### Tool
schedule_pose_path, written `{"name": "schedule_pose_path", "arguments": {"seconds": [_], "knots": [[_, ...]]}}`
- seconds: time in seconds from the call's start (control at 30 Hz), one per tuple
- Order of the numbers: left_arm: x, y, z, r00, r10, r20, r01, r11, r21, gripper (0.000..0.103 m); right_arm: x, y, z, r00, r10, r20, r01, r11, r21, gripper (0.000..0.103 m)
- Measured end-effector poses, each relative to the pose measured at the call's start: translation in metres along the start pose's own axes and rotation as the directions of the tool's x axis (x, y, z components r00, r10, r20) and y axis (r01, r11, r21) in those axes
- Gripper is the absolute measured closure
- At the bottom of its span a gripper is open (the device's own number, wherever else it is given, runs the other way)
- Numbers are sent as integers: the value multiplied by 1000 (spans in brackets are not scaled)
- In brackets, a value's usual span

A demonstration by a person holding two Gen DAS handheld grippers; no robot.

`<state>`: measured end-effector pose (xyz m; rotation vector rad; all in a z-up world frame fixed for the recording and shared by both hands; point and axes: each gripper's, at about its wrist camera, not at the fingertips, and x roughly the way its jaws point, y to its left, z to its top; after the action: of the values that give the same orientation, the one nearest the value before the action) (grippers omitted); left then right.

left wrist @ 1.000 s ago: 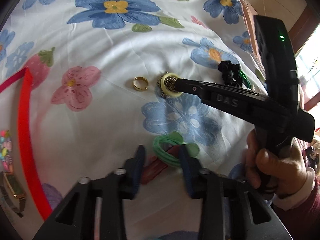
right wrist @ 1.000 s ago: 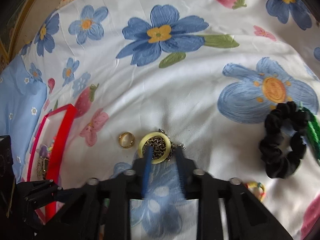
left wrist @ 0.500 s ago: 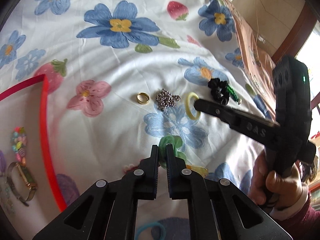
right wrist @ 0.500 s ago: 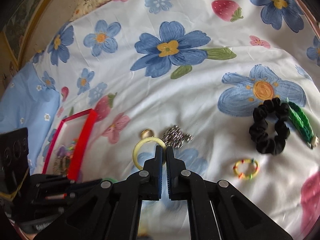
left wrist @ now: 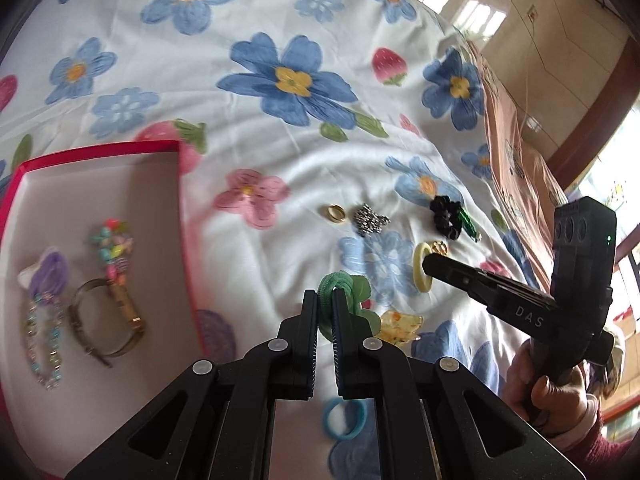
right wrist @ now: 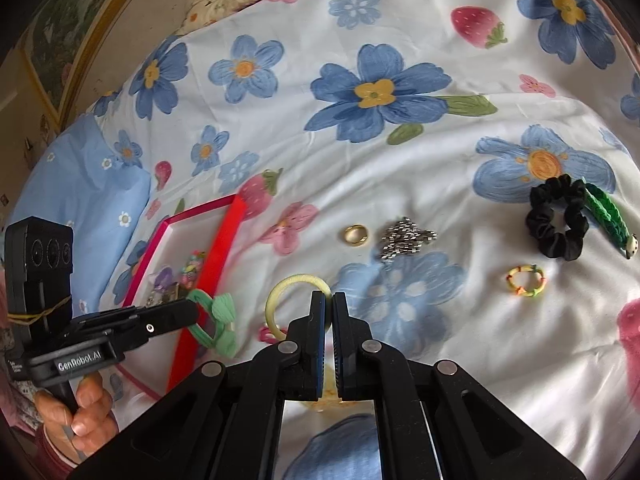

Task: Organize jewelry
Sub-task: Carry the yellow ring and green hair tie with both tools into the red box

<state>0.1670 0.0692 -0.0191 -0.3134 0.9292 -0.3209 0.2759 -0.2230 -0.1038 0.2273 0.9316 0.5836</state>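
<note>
My left gripper point(left wrist: 326, 304) is shut on a green hair tie point(left wrist: 340, 282) and holds it above the flowered bed cover. In the right wrist view the same left gripper point(right wrist: 192, 312) carries the green hair tie point(right wrist: 216, 320) beside the red box point(right wrist: 216, 264). A pale yellow hair tie point(right wrist: 280, 288) hangs pinched in my right gripper point(right wrist: 329, 308), which is shut on it. From the left wrist view, that right gripper point(left wrist: 430, 266) holds the yellow hair tie point(left wrist: 419, 264) off to the right. The red box point(left wrist: 182, 240) contains a watch point(left wrist: 116, 320) and beaded pieces.
On the cover lie a gold ring point(right wrist: 356, 235), a silver chain point(right wrist: 406, 238), a black scrunchie point(right wrist: 558, 220), a green clip point(right wrist: 608, 216) and a small multicoloured band point(right wrist: 526, 280). An amber clip point(left wrist: 400, 326) and a blue hair tie point(left wrist: 345, 418) lie below my left gripper.
The left gripper closed on the green hair tie and lifted it toward the red box. The right gripper shut on the yellow hair tie, raised it off the chain and drew back.
</note>
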Motion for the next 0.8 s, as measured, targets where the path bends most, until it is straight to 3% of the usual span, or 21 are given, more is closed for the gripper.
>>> {"name": "schedule_pose_path", "arguments": {"seconds": [0.33, 0.8], "knots": [[-46, 40, -20, 997, 39, 67, -33, 995, -89, 98, 9, 44, -4, 999, 46, -29, -47, 997, -66, 100], [-111, 101, -62, 984, 133, 121, -100, 964, -248, 98, 38, 125, -16, 985, 141, -100, -157, 972, -175, 100]]}}
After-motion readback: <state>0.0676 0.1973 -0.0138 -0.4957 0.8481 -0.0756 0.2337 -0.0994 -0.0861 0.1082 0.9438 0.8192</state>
